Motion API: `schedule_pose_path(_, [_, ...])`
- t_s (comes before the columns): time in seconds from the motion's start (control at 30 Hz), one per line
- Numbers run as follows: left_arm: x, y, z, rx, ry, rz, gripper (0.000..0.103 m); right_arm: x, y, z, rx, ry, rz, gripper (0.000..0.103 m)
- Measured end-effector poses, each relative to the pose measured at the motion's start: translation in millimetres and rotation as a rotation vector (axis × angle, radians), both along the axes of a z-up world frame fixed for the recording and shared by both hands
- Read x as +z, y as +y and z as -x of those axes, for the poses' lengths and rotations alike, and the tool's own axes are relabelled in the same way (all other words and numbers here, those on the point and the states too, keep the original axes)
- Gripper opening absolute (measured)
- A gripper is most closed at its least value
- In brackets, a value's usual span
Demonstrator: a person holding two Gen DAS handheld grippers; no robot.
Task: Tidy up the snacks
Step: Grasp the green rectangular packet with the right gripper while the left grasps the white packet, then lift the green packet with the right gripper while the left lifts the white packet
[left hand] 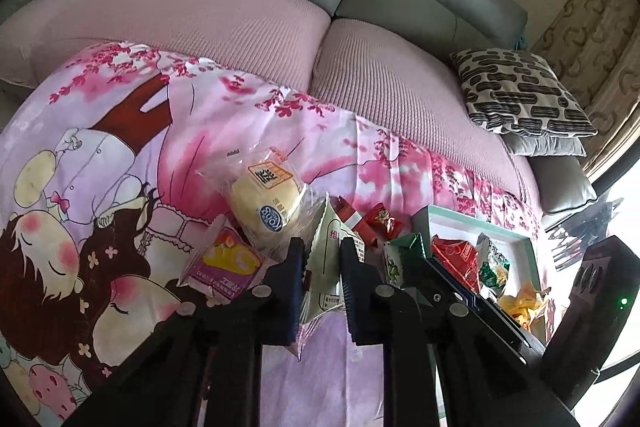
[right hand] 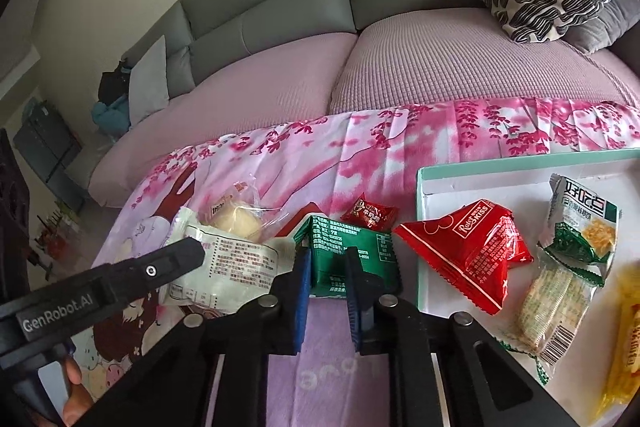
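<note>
Left gripper (left hand: 322,255): black angular frame; two flat fingers (left hand: 294,267) with ribbed dark blue pads; round silver pivot pins along the linkage.
Right gripper (right hand: 326,267): the same black frame; blue ribbed pads on its fingers (right hand: 302,283); silver pins at the joints.
Marking: white "GenRobot.AI" lettering on the left gripper's black side, near a small silver screw.
Housing: black box bearing one green light.

Yellow packet (right hand: 624,351) cut off at right edge.
</note>
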State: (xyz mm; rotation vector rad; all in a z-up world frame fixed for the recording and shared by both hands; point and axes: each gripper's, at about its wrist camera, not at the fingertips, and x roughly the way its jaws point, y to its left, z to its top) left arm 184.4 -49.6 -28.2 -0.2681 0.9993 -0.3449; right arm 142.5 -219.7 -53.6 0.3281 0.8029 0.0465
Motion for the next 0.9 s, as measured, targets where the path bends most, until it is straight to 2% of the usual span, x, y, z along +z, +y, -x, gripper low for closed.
schedule_pose_path(0.13, [7, 2, 2, 0.008, -0.019, 0.006, 0.019, 5, -2, 3, 0.001, -0.008, -0.014, 0.012])
schedule_pose_path(0.3, [14, 3, 4, 0.009, -0.041, 0.003, 0.018, 15, -2, 9, 0.018, -0.037, -0.019, 0.002])
schedule_pose_path(0.5, [7, 4, 4, 0.026, -0.017, -0.033, 0.017, 16, 0, 9, 0.035, -0.041, 0.001, 0.004])
schedule_pose_path(0.77, [-6, 26, 0, 0.09, 0.029, -0.012, 0.017, 3, 3, 5, 0.054, -0.003, -0.001, 0.006])
schedule_pose_path(0.83, [-10, 30, 0, 0.107, 0.043, -0.014, 0.016, 0, 7, 5, 0.067, 0.008, 0.014, 0.012])
schedule_pose_path(0.9, [-14, 35, 0, 0.122, 0.061, 0.003, 0.016, -3, 10, 5, 0.077, 0.012, 0.011, 0.031])
